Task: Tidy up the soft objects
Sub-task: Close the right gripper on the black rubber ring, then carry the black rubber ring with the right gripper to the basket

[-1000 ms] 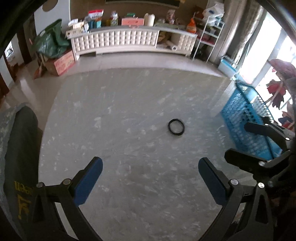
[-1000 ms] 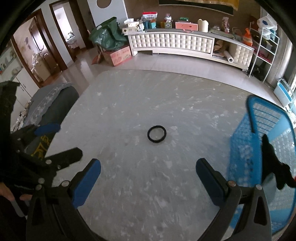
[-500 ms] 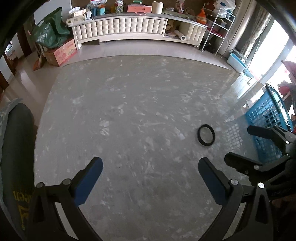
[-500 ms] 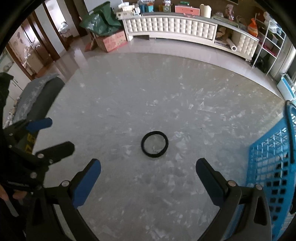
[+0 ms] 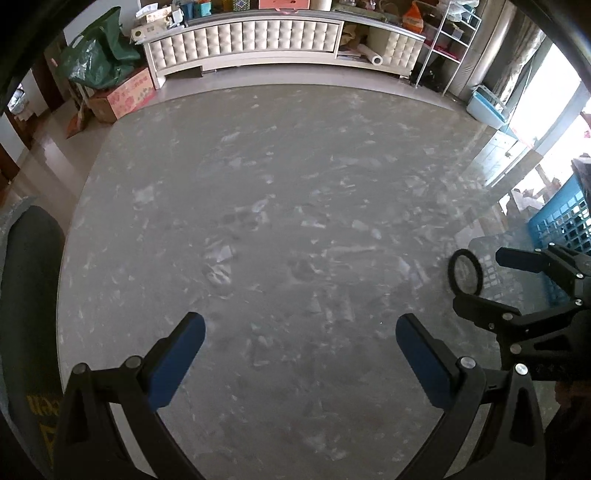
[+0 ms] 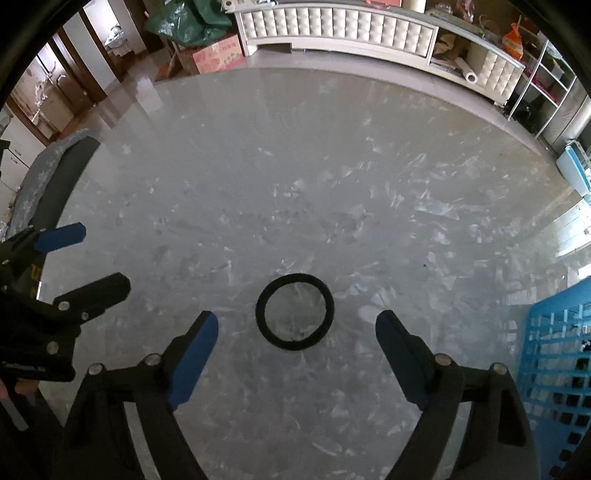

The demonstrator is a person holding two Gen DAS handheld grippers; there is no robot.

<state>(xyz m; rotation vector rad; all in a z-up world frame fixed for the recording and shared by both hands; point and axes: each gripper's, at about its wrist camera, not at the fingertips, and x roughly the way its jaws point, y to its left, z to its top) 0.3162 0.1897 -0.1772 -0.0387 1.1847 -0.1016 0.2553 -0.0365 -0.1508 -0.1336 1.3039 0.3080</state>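
Note:
A black hair tie (image 6: 294,312) lies flat on the grey marbled table, just ahead of my right gripper (image 6: 296,328). The right jaws are closing and stand on either side of the ring without touching it. In the left wrist view the same hair tie (image 5: 465,272) lies at the far right, partly behind the right gripper's fingers (image 5: 480,314). My left gripper (image 5: 300,334) hangs open over bare table, nothing between its blue pads. A blue plastic basket (image 6: 561,373) stands at the table's right edge.
A dark chair back (image 5: 27,295) stands at the table's left edge. Beyond the table run a white quilted cabinet (image 5: 251,35), a cardboard box (image 5: 123,94) under a green bag, and a wire shelf (image 5: 450,40). The basket (image 5: 557,225) shows at the right.
Both grippers have come down and nearer to the table. The hair tie now sits larger and right in front of the right gripper, whose jaws have narrowed. The left gripper stayed open.

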